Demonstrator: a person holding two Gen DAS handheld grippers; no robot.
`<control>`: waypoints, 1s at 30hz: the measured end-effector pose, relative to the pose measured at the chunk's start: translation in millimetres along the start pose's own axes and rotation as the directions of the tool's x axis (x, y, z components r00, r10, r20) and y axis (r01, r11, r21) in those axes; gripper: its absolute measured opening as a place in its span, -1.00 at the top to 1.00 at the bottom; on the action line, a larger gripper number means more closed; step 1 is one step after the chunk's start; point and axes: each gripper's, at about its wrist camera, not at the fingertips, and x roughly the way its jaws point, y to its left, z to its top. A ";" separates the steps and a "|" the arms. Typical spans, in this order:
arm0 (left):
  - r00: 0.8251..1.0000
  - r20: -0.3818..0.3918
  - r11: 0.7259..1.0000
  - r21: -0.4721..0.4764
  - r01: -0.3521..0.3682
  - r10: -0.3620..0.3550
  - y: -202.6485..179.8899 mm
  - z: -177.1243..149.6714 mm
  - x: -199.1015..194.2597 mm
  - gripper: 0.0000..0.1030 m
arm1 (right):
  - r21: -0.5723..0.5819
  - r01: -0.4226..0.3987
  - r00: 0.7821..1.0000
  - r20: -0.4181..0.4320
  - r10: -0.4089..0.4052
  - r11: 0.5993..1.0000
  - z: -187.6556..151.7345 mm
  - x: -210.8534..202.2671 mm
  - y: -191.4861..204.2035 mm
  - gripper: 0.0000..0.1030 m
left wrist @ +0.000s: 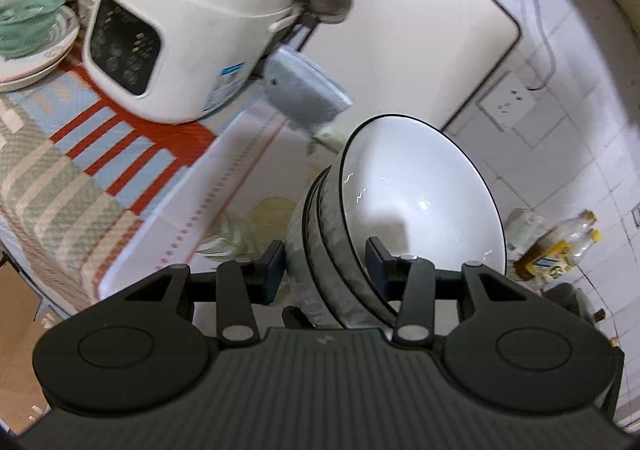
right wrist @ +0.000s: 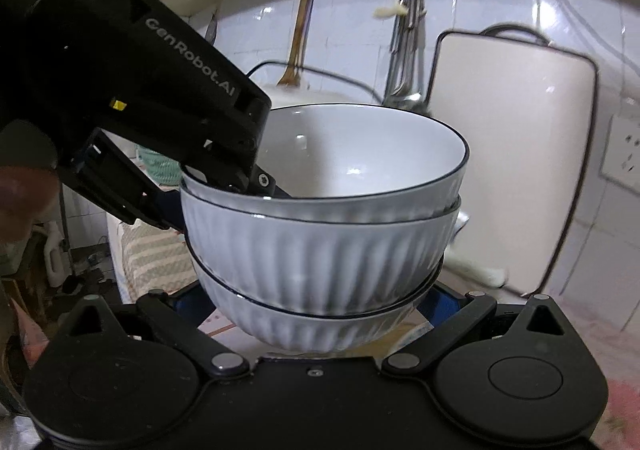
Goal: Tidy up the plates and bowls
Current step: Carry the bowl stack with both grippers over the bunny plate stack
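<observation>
At far left I see plates point(left wrist: 36, 58) under a green basket point(left wrist: 28, 14), then the white cooker point(left wrist: 180, 34) on the striped cloth point(left wrist: 72, 154) of the bench point(left wrist: 248, 170). My left claw point(left wrist: 326, 262) is clenched on the rim of the bowls point(left wrist: 400, 202), a nested stack of three held tilted above the bench, with the cutting board point(left wrist: 420, 30) against the tiled wall behind. My right claw point(right wrist: 320, 302) is released, its fingers either side of the stack's bottom bowl.

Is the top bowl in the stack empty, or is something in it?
Empty: the top white ribbed bowl with a dark rim shows only bare glossy white inside, apart from one left gripper finger.
</observation>
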 end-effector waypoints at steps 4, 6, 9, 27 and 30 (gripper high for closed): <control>0.999 -0.027 1.000 -0.003 0.030 -0.030 -24.3 0.2 -2.9 0.19 | -0.004 0.022 1.000 0.007 -0.022 1.000 5.6 -22.0 -14.5 -1.00; 0.998 -0.043 0.999 -0.011 0.049 -0.049 -35.0 -1.0 -2.0 0.19 | -0.012 0.035 0.999 0.008 -0.035 0.999 6.2 -34.3 -21.7 -1.00; 0.996 -0.062 0.998 -0.004 0.063 -0.063 -52.3 -3.1 3.7 0.19 | -0.013 0.056 0.998 -0.001 -0.056 0.998 7.0 -47.7 -34.5 -1.00; 0.983 -0.155 0.994 0.016 0.106 -0.102 -99.8 -24.0 76.8 0.19 | 0.023 0.125 0.988 -0.090 -0.123 0.992 -24.9 -55.2 -103.6 -1.00; 0.985 -0.149 0.995 0.030 0.098 -0.093 -97.4 -25.0 85.8 0.19 | 0.033 0.129 0.987 -0.100 -0.125 0.991 -31.8 -47.2 -105.8 -1.00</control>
